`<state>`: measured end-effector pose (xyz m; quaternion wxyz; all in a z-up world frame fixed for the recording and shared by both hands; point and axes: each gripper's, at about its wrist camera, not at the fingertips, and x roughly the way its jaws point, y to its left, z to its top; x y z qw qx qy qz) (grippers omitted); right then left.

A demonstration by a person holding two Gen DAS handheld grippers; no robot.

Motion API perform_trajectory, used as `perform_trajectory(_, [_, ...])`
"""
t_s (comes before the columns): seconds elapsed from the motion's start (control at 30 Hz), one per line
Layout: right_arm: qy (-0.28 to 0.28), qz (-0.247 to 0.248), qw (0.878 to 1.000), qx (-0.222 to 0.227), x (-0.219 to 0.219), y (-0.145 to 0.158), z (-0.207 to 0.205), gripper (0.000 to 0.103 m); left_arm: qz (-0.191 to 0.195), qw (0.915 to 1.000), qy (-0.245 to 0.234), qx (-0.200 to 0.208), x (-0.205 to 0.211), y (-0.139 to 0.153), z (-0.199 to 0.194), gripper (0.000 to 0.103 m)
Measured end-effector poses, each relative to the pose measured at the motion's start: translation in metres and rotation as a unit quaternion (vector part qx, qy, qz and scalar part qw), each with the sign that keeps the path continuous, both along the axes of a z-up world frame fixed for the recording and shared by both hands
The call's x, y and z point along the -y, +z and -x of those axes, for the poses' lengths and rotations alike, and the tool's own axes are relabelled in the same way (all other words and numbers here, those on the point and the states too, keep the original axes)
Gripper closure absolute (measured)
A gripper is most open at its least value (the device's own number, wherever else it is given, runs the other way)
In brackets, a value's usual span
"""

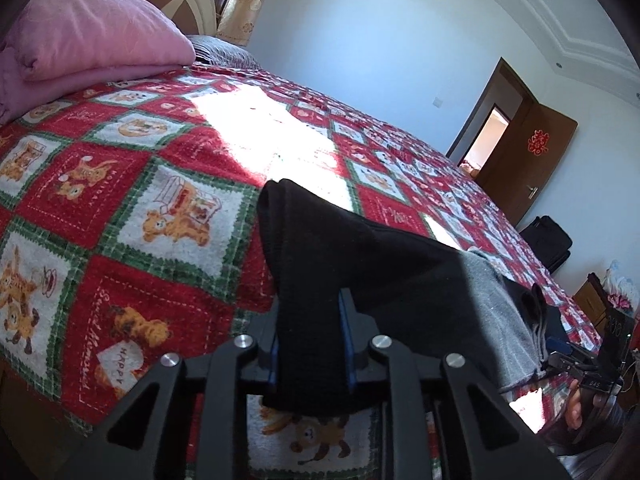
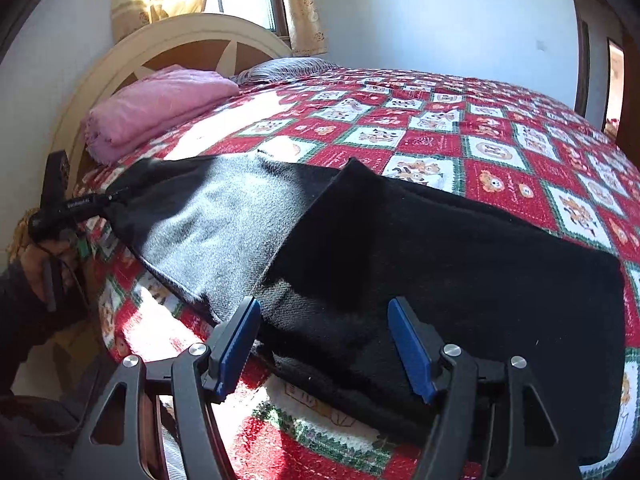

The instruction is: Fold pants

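The black pants point(image 2: 420, 248) lie across the near side of a bed, with a grey inner side point(image 2: 224, 220) turned up at the left. In the left wrist view my left gripper point(image 1: 310, 344) is shut on a black cuff end of the pants point(image 1: 316, 280) and holds it lifted above the quilt. In the right wrist view my right gripper point(image 2: 324, 340) is open, its blue pads point(image 2: 236, 344) on either side of the pants' near edge, holding nothing. The left gripper also shows at the far left of the right wrist view point(image 2: 76, 208), on the pants' far end.
The bed carries a red, green and white checked quilt point(image 1: 120, 208). A folded pink blanket point(image 1: 88, 40) lies by the headboard point(image 2: 180, 44). An open brown door point(image 1: 524, 160) and a black bag point(image 1: 548, 240) stand beyond the bed's far side.
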<state>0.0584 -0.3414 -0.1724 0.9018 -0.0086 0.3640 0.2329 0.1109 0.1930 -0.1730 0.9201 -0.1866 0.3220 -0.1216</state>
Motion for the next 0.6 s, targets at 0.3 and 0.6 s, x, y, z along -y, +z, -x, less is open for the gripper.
perform_trajectory(0.3, [-0.052, -0.042, 0.998, -0.009, 0.029, 0.013, -0.006, 0.035, 0.051, 0.9959, -0.025, 0.071, 0.001, 0.031, 0.015, 0.079])
perform_trajectory(0.6, [-0.096, -0.101, 0.990, -0.036, 0.055, 0.022, -0.027, 0.035, 0.049, 0.9894, -0.063, 0.122, 0.034, 0.075, 0.022, 0.079])
